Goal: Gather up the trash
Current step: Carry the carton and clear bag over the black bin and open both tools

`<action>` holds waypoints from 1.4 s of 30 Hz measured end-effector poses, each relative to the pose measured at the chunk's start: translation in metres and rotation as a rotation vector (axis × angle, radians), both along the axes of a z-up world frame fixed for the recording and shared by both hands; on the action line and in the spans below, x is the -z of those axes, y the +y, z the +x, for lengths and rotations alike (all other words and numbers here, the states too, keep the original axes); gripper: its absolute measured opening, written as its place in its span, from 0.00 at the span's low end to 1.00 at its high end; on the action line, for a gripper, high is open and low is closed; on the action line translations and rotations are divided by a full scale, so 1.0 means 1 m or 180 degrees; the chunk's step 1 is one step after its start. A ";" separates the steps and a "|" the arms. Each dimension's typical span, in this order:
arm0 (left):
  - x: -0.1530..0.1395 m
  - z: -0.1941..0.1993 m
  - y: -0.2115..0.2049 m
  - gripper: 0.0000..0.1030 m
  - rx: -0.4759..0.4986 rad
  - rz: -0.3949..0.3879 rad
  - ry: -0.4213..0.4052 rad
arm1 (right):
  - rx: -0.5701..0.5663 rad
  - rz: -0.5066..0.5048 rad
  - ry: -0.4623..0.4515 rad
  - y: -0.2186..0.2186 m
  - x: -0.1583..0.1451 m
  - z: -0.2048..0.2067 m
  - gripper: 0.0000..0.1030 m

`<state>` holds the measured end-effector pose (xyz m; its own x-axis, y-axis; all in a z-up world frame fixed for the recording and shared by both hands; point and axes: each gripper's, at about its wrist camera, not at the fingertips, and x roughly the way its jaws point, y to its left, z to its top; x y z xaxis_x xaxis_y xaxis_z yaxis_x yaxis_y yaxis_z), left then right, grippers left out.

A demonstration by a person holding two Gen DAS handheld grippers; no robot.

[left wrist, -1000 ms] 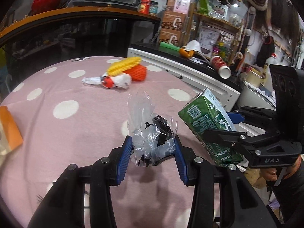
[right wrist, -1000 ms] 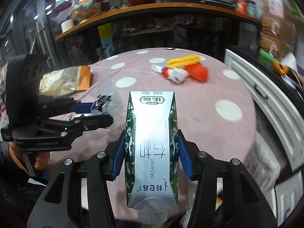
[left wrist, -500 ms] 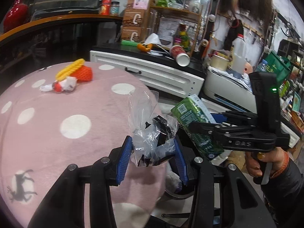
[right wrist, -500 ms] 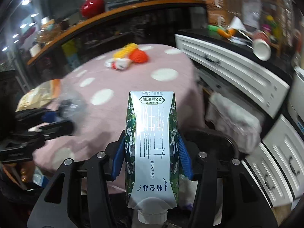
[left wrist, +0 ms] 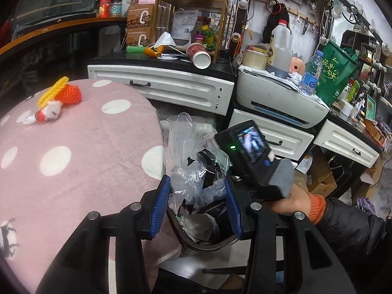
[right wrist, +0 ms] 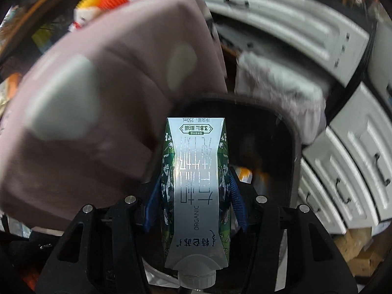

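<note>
Currently the left gripper (left wrist: pixel 197 204) has its blue pads pressed onto a crumpled clear plastic bag (left wrist: pixel 193 161) with black scraps inside, held directly above the dark trash bin (left wrist: pixel 208 242). Right gripper (right wrist: pixel 194 199) pinches a green-and-silver milk carton (right wrist: pixel 196 191) lengthwise, cap end toward the camera; the carton's far end hangs over the bin's dark opening (right wrist: pixel 264 142). Left of both tongs: table under a pink polka-dot cloth (left wrist: pixel 73 152), carrying orange and yellow foam nets (left wrist: pixel 65 93). Beyond the tongs: white drawer units (left wrist: pixel 171 85), a printer (left wrist: pixel 276 95), cluttered shelves. Right view motion-blurred.
</note>
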<state>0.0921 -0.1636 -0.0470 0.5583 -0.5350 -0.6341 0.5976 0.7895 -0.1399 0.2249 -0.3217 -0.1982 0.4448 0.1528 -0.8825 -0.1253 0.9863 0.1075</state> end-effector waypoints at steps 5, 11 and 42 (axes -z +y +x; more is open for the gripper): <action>0.011 -0.001 -0.009 0.42 0.0058 0.0073 0.0054 | 0.0164 -0.0014 0.0224 -0.008 0.032 0.005 0.52; 0.019 -0.004 -0.016 0.42 0.0130 0.0137 0.0082 | 0.0286 0.0031 0.0067 -0.019 0.021 -0.008 0.73; 0.100 0.034 -0.103 0.42 0.0413 0.0880 0.0340 | 0.1035 -0.0027 -0.0949 -0.086 -0.094 -0.073 0.78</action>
